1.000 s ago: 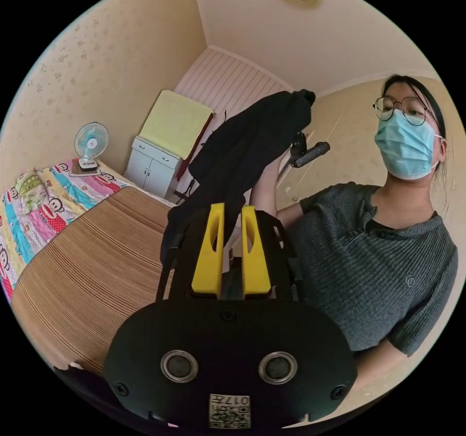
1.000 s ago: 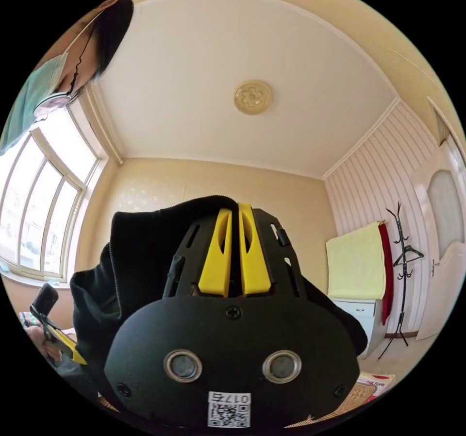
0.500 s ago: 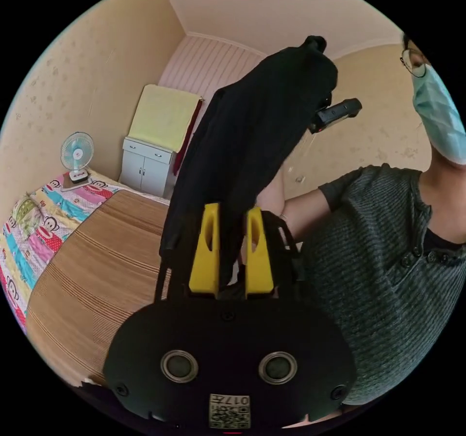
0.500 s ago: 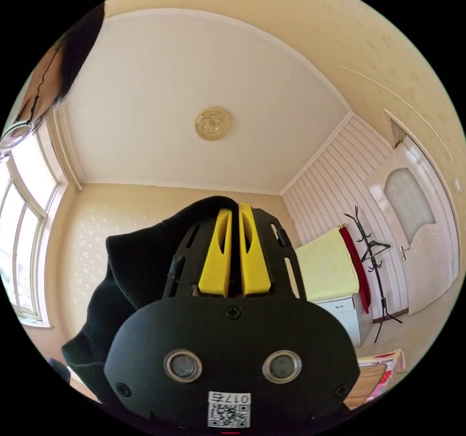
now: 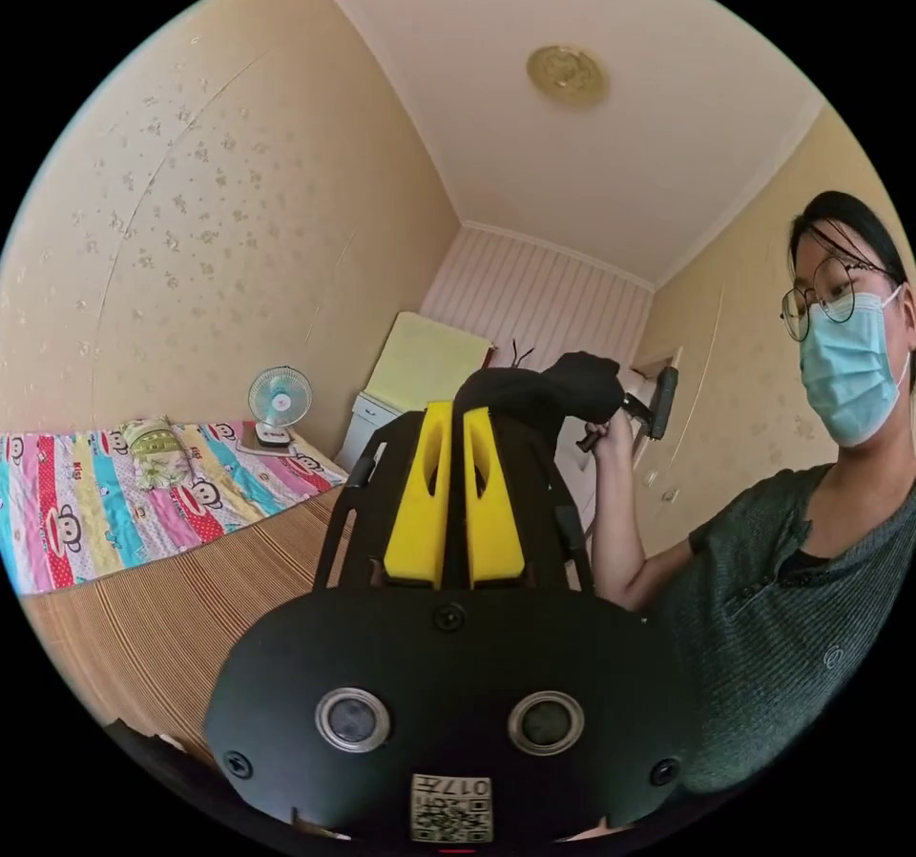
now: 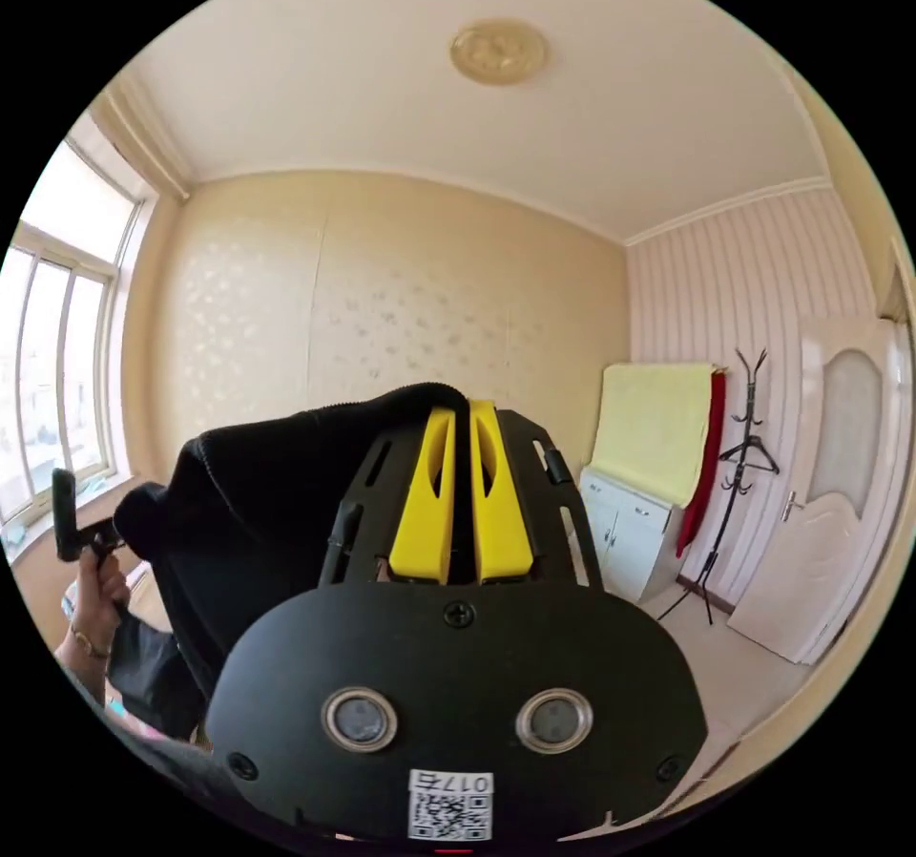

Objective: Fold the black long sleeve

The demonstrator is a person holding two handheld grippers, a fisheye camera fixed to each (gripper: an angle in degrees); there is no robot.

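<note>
The black long sleeve [image 5: 558,387] is held up in the air between both grippers. In the left gripper view, my left gripper [image 5: 456,410] has its yellow jaws shut on an edge of the cloth. The cloth runs from there to the right gripper's handle [image 5: 660,401], held by a hand. In the right gripper view, my right gripper [image 6: 460,408] is shut on a ribbed hem. The black long sleeve [image 6: 248,513] bunches and droops to the left there, toward the left gripper's handle [image 6: 65,523].
A person [image 5: 801,552] stands close on the right of the left gripper view. Below lies a bed with a striped mat [image 5: 191,609] and a colourful sheet [image 5: 114,504]; a small fan [image 5: 279,404] stands beside them. A white cabinet [image 6: 625,533], coat stand [image 6: 739,475] and door [image 6: 840,494] line the far wall.
The right gripper has come down from high above to about level with the left one, so the cloth no longer hangs long. The left jaws have drawn closer together. Both cameras swung.
</note>
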